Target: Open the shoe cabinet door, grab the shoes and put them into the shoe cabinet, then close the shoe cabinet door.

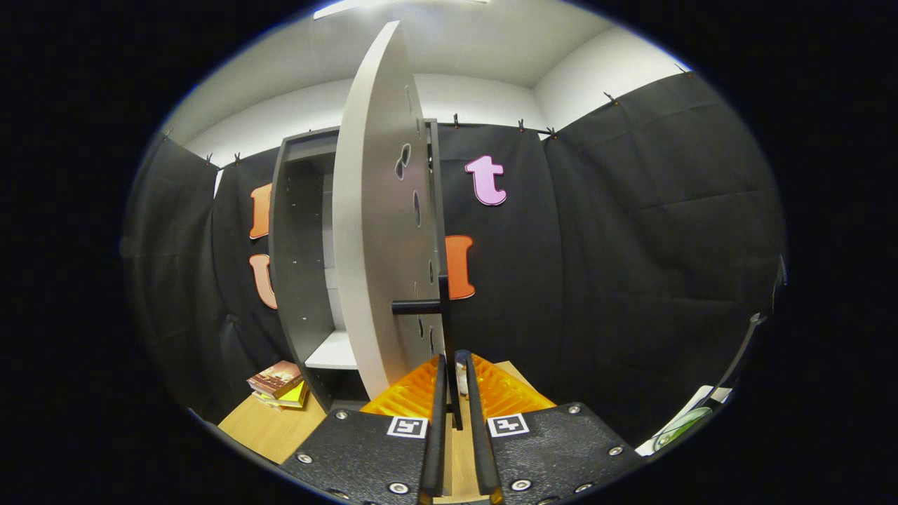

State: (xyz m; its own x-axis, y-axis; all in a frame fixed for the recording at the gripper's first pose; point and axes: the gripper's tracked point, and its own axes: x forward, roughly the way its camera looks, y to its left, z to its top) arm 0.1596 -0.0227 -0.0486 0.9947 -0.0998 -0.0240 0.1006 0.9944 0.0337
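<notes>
Claw on the cabinet door handle

The claw [454, 365] is nearly closed, pinching the dark handle [443, 308] of the swung-open door [372, 224]; books [279, 384] lie beside the cabinet [298, 231].

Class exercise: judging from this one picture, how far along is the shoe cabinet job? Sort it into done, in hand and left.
Done: the cabinet door stands swung open, showing the cabinet's inside.
In hand: the tool has its fingers closed on the door's dark handle bar.
Left: no shoes lie on the lower shelf; they must go in, then the door must be shut.
</notes>
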